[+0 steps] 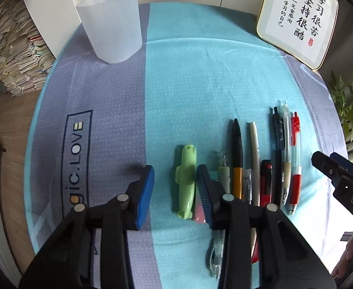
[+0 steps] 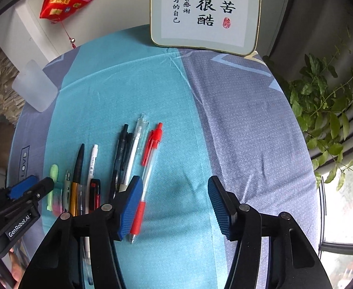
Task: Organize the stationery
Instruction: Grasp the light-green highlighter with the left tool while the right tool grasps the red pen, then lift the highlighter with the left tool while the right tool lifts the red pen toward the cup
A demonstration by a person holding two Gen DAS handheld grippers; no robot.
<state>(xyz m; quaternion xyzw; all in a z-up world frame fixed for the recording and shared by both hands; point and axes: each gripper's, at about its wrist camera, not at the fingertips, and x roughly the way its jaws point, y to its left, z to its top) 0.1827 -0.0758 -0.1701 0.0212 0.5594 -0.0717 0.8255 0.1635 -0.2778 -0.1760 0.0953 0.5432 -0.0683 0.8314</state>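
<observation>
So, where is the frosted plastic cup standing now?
In the left wrist view the frosted cup stands upright at the far left of the cloth, on its grey stripe, well apart from the row of pens.

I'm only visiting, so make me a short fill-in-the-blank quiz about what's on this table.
1. The frosted cup stands ____ of pens.
2. The red pen lies at the ____ end of the row.
3. The left gripper brackets a ____ dolphin-shaped pen.
4. The framed calligraphy stands at the table's ____ edge.

Missing: empty; right; green; far
</observation>
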